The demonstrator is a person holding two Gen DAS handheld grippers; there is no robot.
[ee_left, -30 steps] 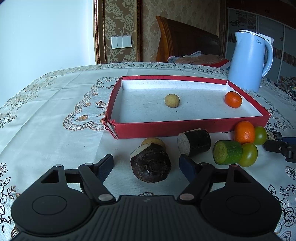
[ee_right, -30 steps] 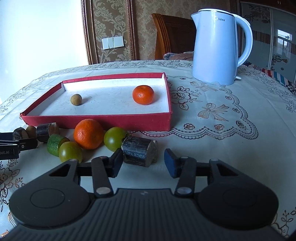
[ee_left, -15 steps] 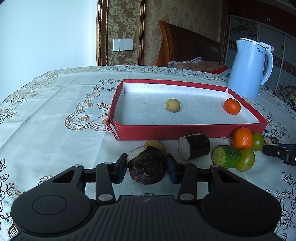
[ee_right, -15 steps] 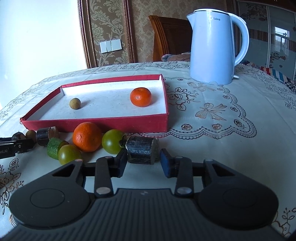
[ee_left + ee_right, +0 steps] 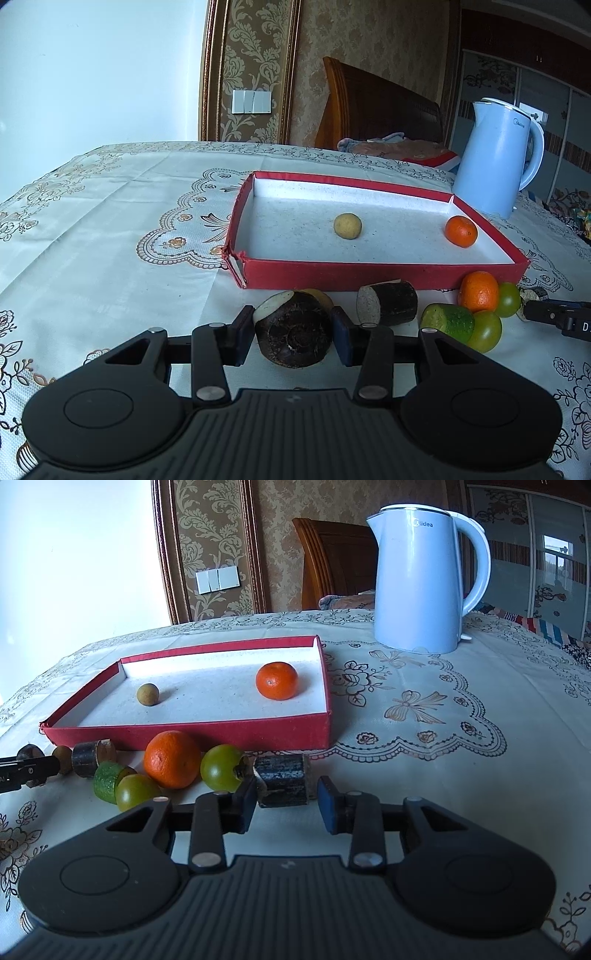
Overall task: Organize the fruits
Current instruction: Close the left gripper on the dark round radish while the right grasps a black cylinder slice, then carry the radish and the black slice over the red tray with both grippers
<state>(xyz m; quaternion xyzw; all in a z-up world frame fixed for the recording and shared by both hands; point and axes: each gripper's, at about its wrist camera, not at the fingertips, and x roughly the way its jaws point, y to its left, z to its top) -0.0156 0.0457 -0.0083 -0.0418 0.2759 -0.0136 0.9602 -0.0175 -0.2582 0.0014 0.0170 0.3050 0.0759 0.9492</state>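
1. The left gripper (image 5: 291,339) has just been closing. Its fingers (image 5: 242,336) now grasp the dark round root piece (image 5: 293,332) from both sides, cut face turned away. A side grip suits its round body.
2. The right gripper (image 5: 286,806) is clenched on the dark cylinder piece (image 5: 282,781), which lies crosswise between the fingers. The left pad clearly touches it; contact on the right side is harder to see.
3. The red tray (image 5: 369,275) sits on the worktop (image 5: 110,221) just beyond both sets of fingers. It already holds a small tan fruit (image 5: 347,226) and a mandarin (image 5: 460,231), so it is probably where the fruit is being gathered.
4. Loose fruit lies between the grippers, in front of the tray wall: an orange (image 5: 171,758), green tomatoes (image 5: 221,768) and a cucumber stub (image 5: 105,781). They are probably still to be sorted.
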